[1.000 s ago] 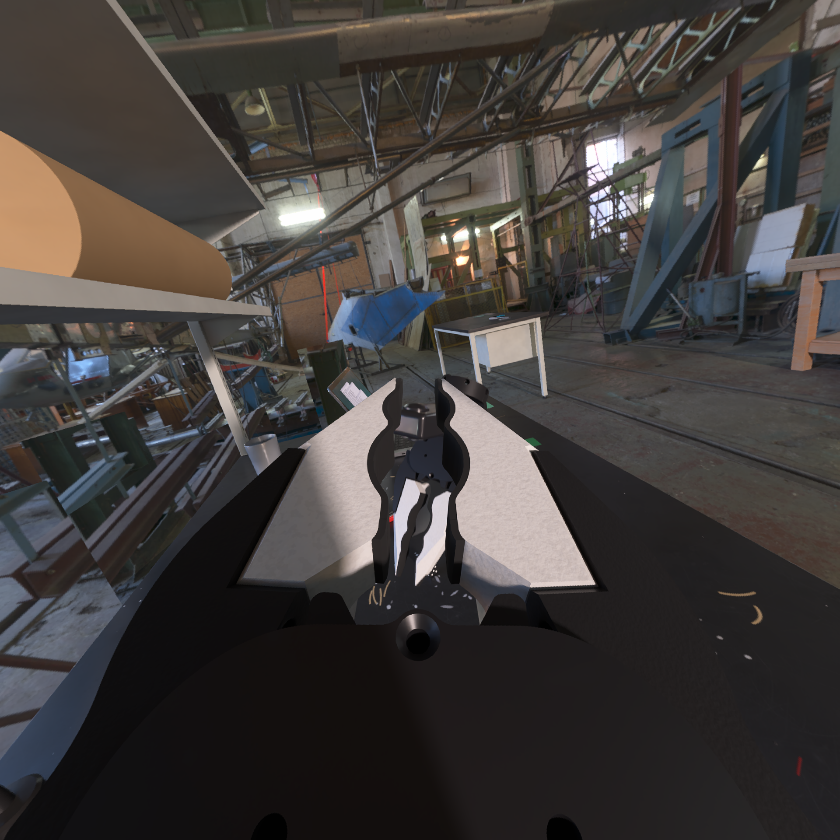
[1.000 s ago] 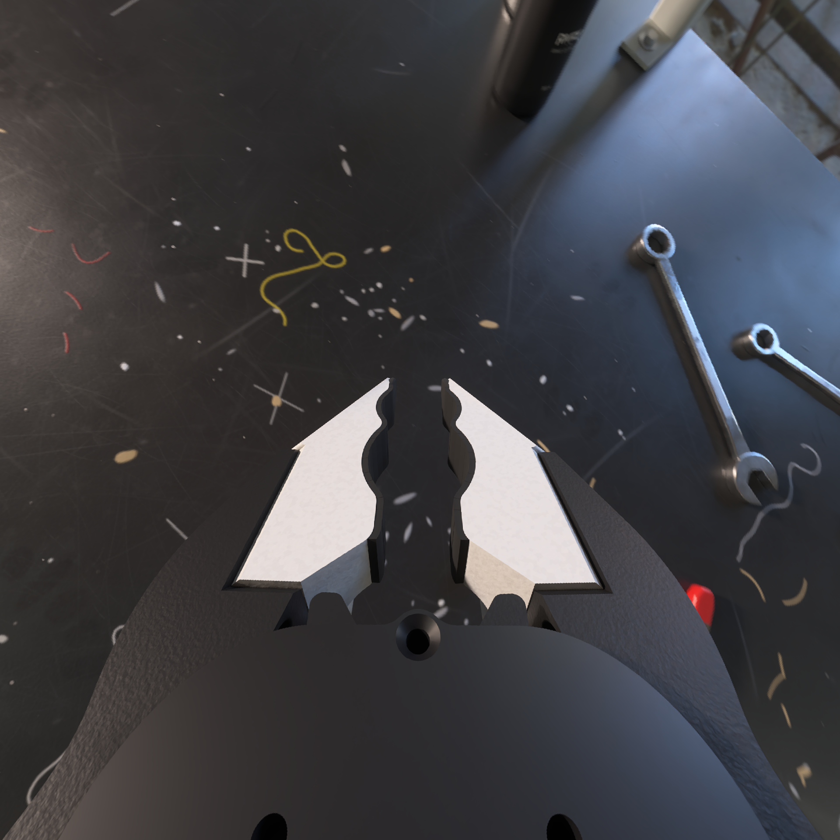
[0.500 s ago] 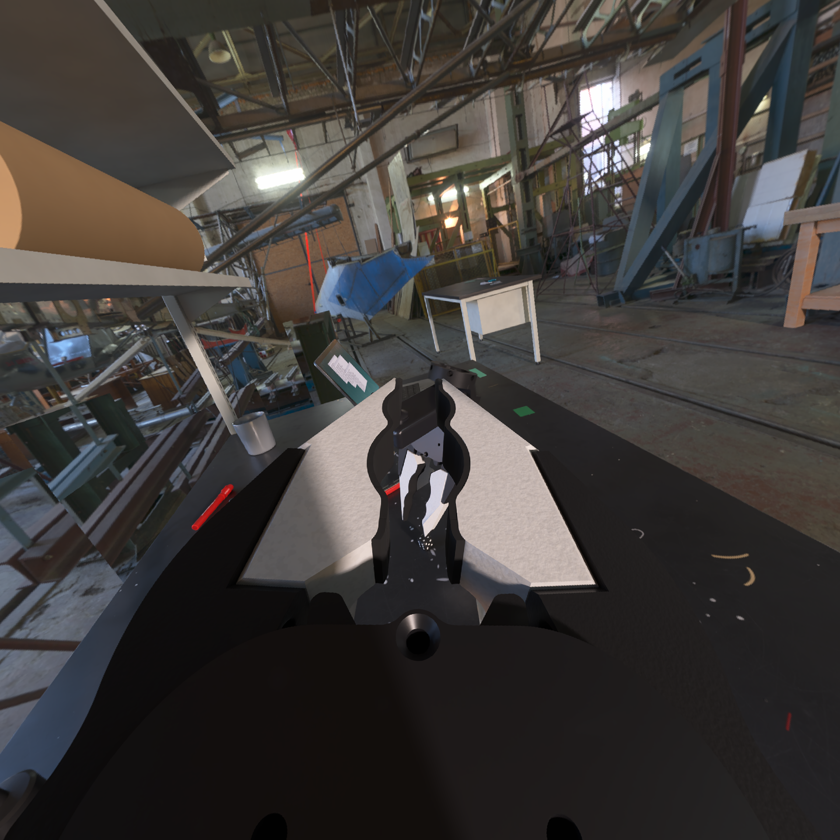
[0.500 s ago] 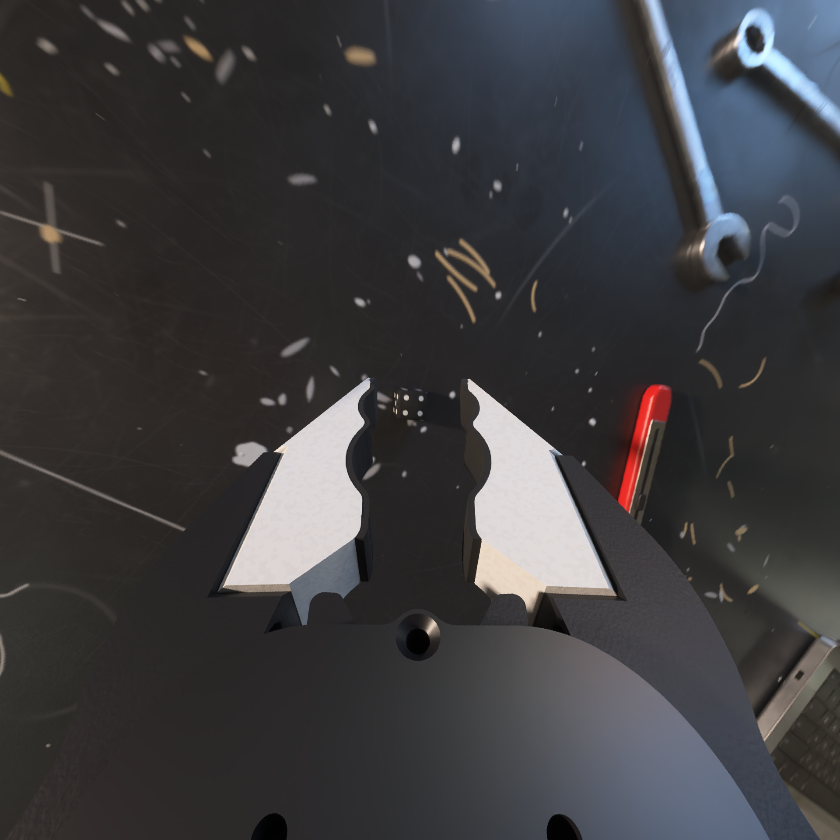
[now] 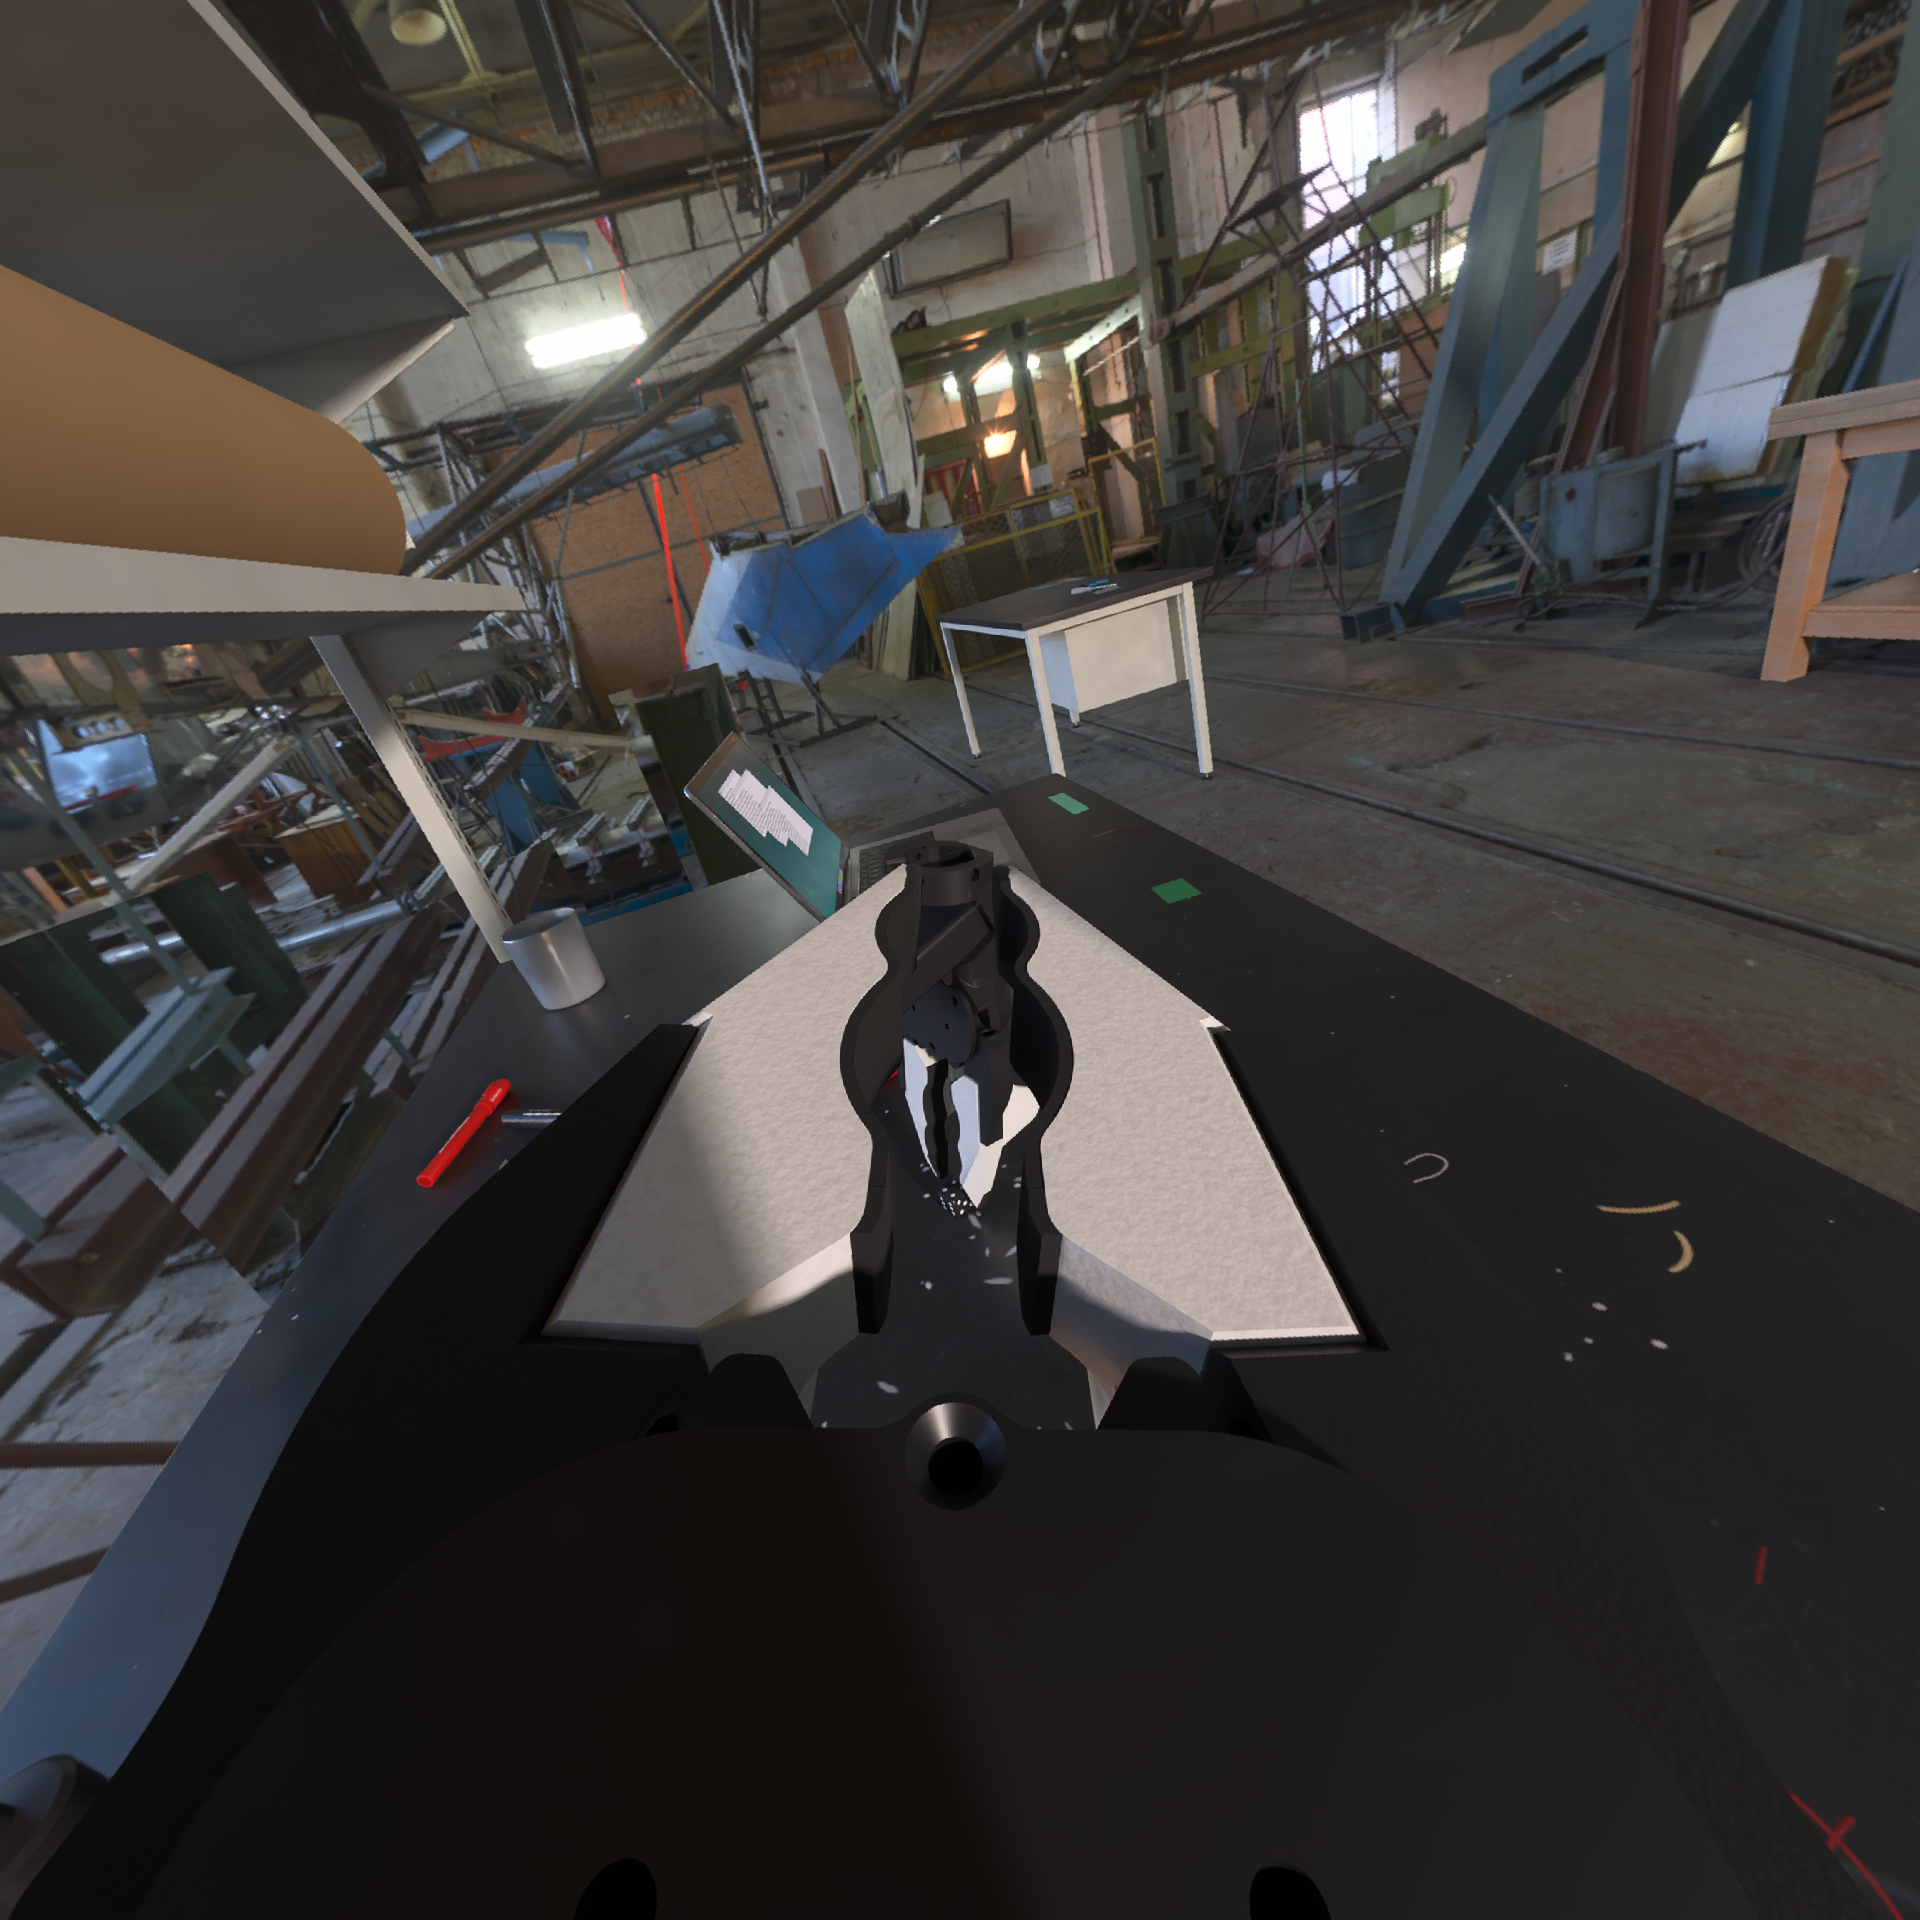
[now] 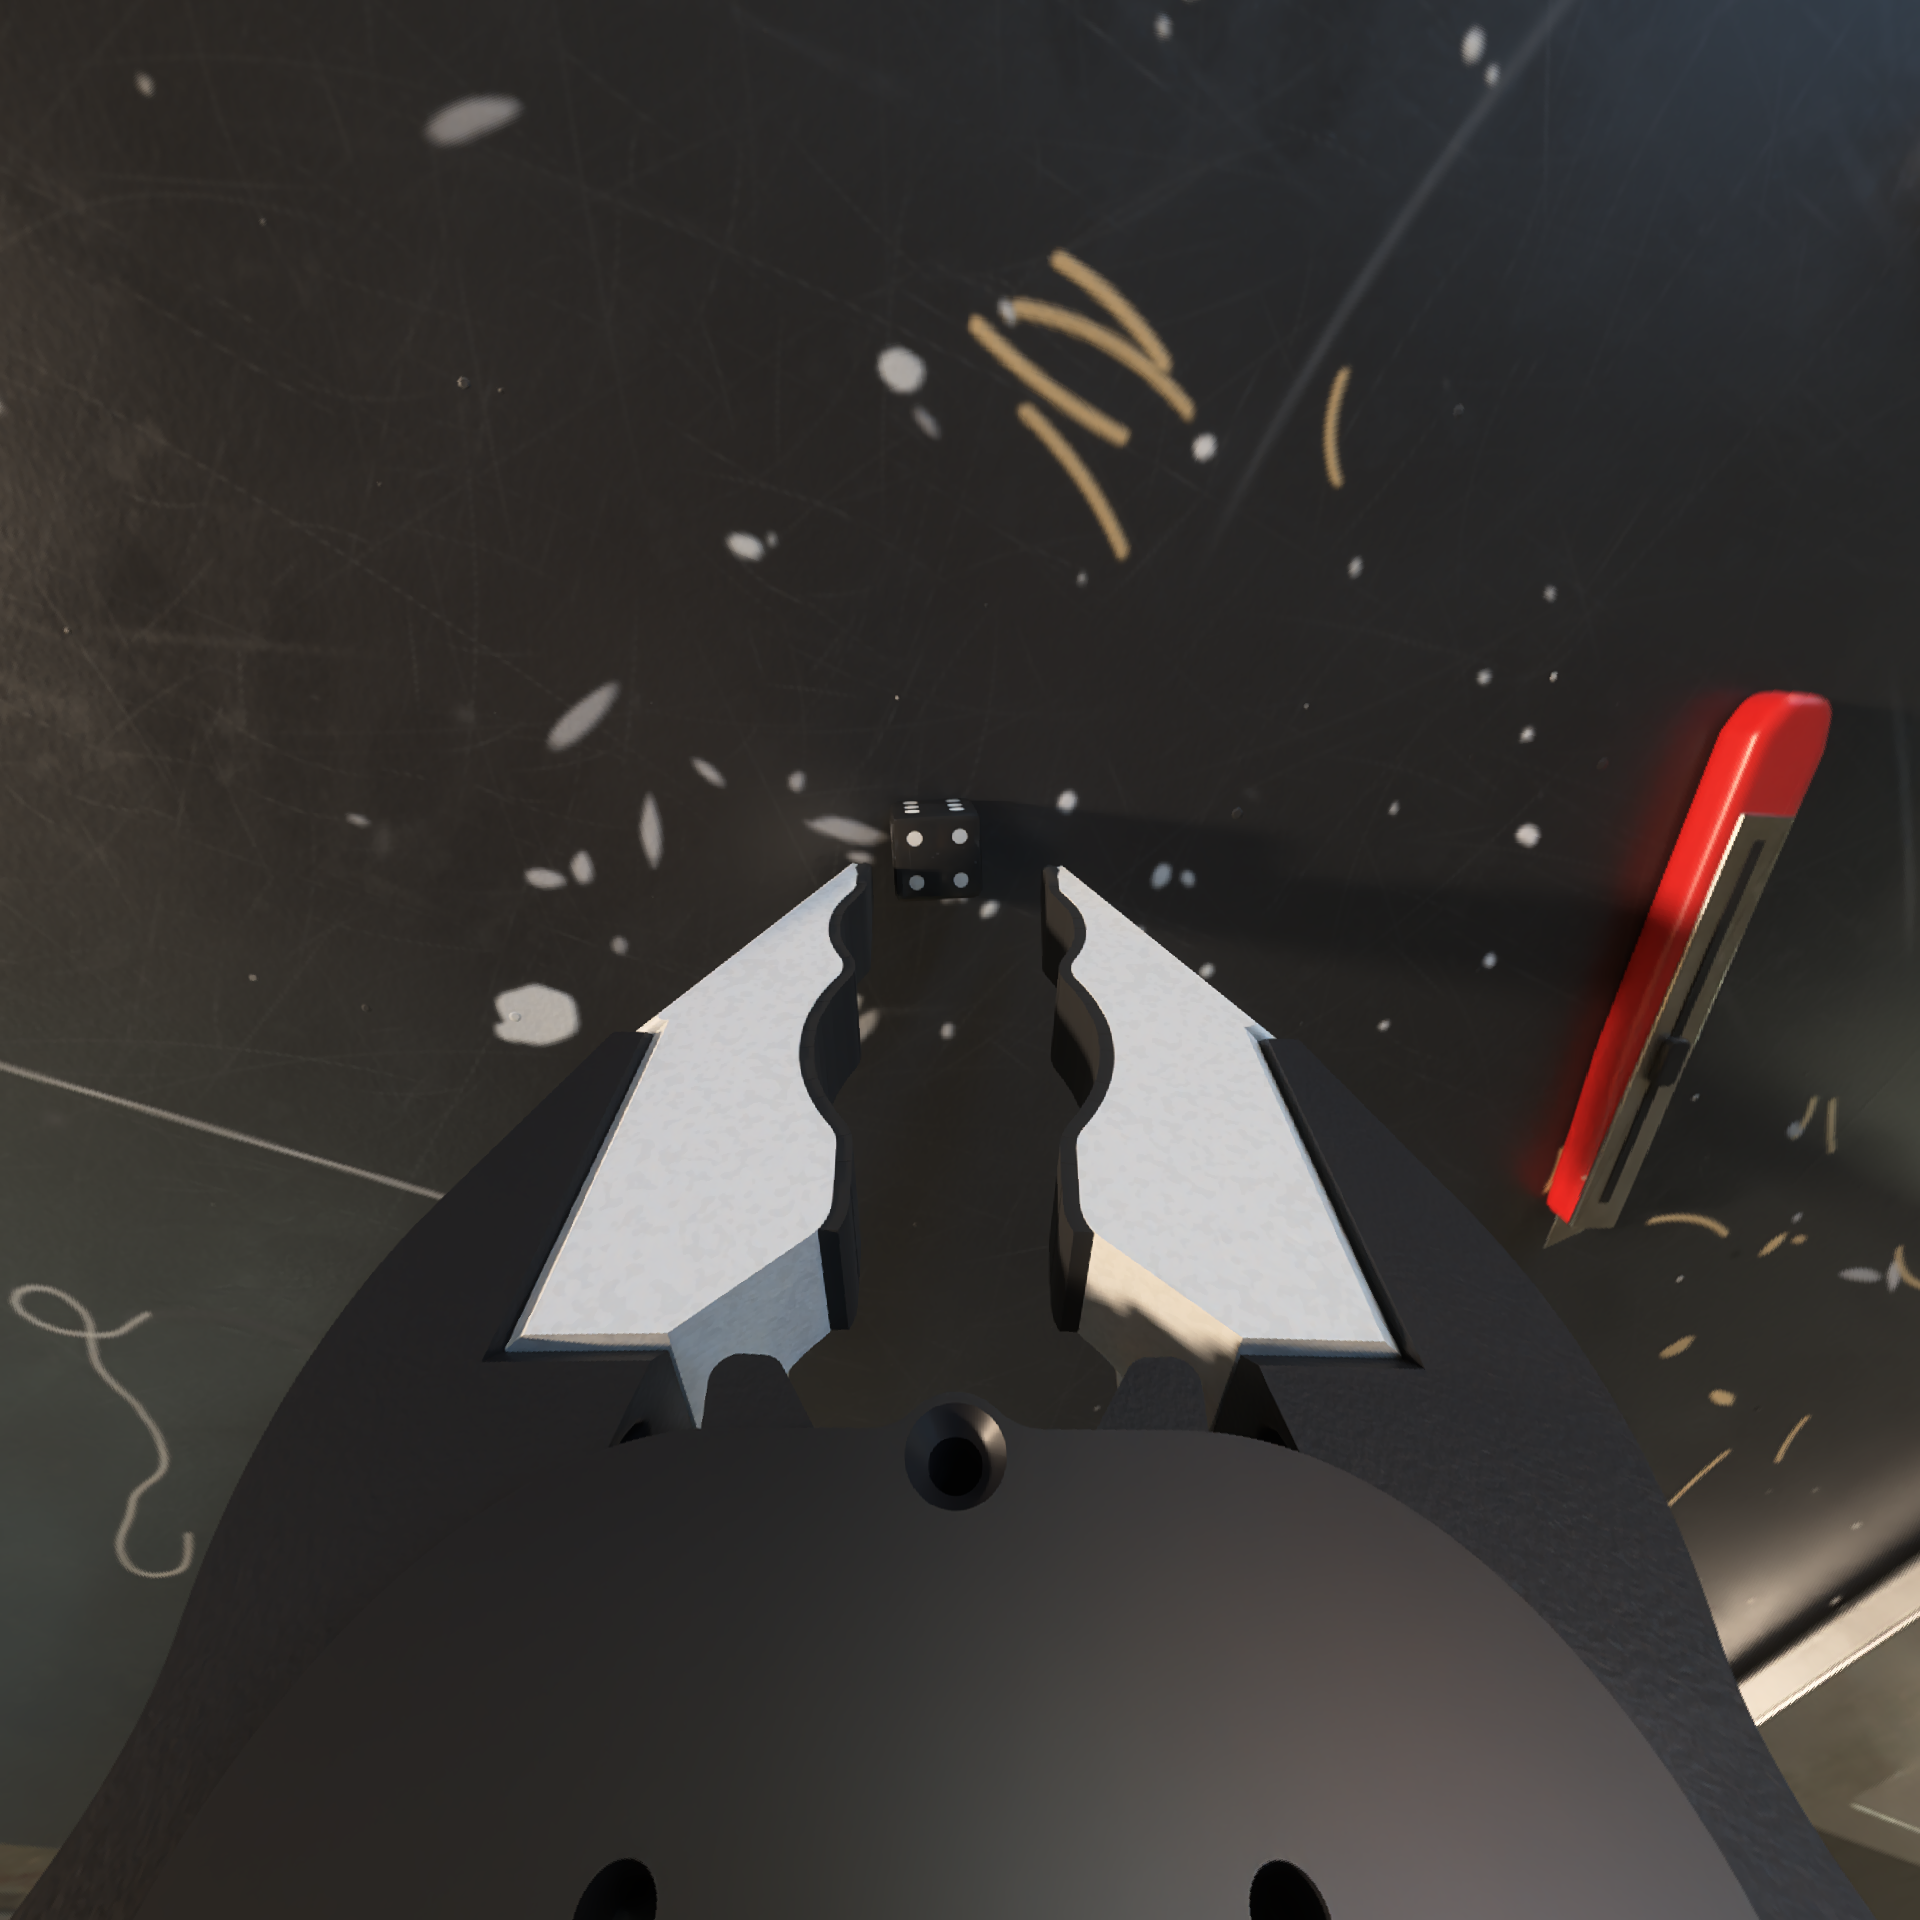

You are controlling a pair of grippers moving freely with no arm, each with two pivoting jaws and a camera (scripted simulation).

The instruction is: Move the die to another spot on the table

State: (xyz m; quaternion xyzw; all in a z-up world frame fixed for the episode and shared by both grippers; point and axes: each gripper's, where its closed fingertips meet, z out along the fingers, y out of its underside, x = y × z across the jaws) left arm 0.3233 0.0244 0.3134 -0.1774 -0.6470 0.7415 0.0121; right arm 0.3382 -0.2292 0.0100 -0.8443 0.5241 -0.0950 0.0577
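In my right wrist view the die (image 6: 935,848) sat on the dark worktop (image 6: 416,468) just above centre frame, directly ahead of my right claw (image 6: 951,883), whose jaws stood spread and empty. The die lay just past the tips, nearer the left finger; being a cube, it gave me no long axis to match. A red box cutter (image 6: 1688,966) lay at right of frame, well apart, with open room above and left. My left claw (image 5: 951,904) was also spread, empty, looking on from farther off, so I judged the right one nearer.
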